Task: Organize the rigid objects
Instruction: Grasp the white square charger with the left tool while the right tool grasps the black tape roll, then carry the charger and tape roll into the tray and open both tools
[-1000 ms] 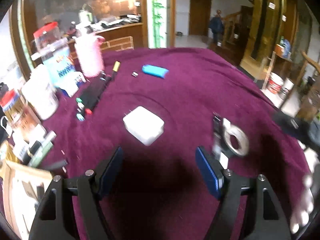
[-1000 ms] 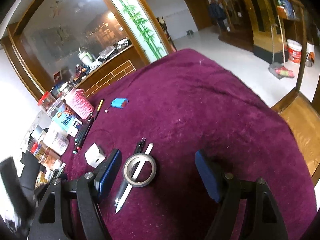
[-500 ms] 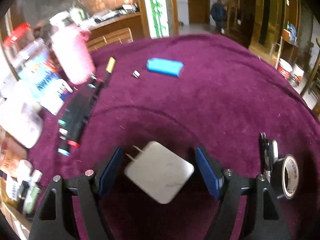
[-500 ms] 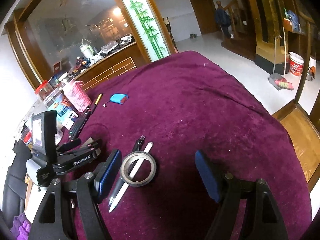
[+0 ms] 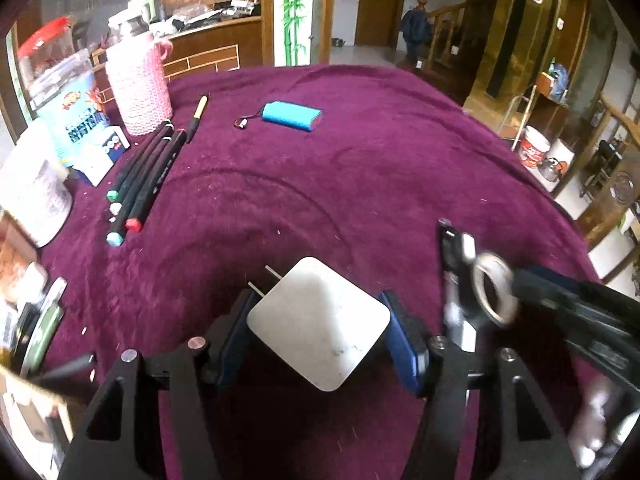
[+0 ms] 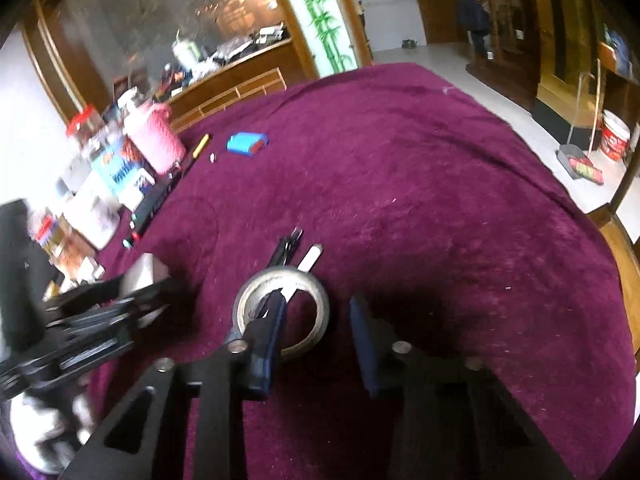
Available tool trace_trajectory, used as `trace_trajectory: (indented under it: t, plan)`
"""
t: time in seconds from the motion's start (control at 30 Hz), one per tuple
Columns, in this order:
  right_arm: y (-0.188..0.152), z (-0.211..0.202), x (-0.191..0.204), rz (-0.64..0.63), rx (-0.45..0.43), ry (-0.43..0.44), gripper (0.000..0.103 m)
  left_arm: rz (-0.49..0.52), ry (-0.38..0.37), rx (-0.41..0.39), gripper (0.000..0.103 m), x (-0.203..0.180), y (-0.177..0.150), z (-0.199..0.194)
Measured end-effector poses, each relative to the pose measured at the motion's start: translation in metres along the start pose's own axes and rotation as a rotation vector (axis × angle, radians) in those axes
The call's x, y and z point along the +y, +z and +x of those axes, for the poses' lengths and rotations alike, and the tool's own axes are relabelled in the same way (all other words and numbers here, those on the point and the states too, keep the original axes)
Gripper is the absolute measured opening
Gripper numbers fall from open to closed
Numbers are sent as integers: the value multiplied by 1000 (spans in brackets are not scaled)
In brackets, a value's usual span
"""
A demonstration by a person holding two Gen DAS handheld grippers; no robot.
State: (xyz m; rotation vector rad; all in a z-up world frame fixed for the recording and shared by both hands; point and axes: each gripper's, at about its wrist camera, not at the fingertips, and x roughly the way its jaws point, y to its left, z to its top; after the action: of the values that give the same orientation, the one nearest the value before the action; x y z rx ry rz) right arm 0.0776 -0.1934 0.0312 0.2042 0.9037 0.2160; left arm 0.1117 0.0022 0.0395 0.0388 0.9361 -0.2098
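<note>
**Charger clamped on the left, tape ring straddled on the right**

My left gripper (image 5: pixel 320 334) has its blue pads pressed against two opposite sides of the white charger (image 5: pixel 318 322), holding it with the two metal prongs pointing away to the upper left. My right gripper (image 6: pixel 318 340) has narrowed around the tape roll (image 6: pixel 282 314) — its left finger (image 6: pixel 266 350) sits inside the ring, the right finger outside the rim, with a gap still showing there, so it is not clamped.

The roll lies over a black pen (image 6: pixel 286 248) and a white pen (image 6: pixel 310 258), both flat on the purple cloth (image 6: pixel 420 184). Farther out from the charger, a row of black markers (image 5: pixel 146 178) lies side by side at the left, a yellow-tipped pen (image 5: pixel 197 118) just beyond them. A blue battery pack (image 5: pixel 291 117) rests well apart toward the far middle. A pink knitted bottle (image 5: pixel 138 88) stands upright at the cloth's left edge, among jars and boxes too blurred to name.
</note>
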Motion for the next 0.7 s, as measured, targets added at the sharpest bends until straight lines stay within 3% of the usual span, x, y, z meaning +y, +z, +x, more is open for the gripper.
trace_trajectory:
  t: [0.07,0.2,0.33,0.7]
  plan:
    - [-1,8,4,-24,11,-35,23,9,-15,-13,61,-4,-10,-16]
    - [-4,15,6,-46,7,-61,20,15,-38,-29,61,-11,-36,-47]
    - [-4,12,-2,-14,4,-30,10,32,-14,-58,61,-19,-57,-73]
    - [-12,3,-5,15,-10,-27,9,29,6,-105,61,-27,-123,-136]
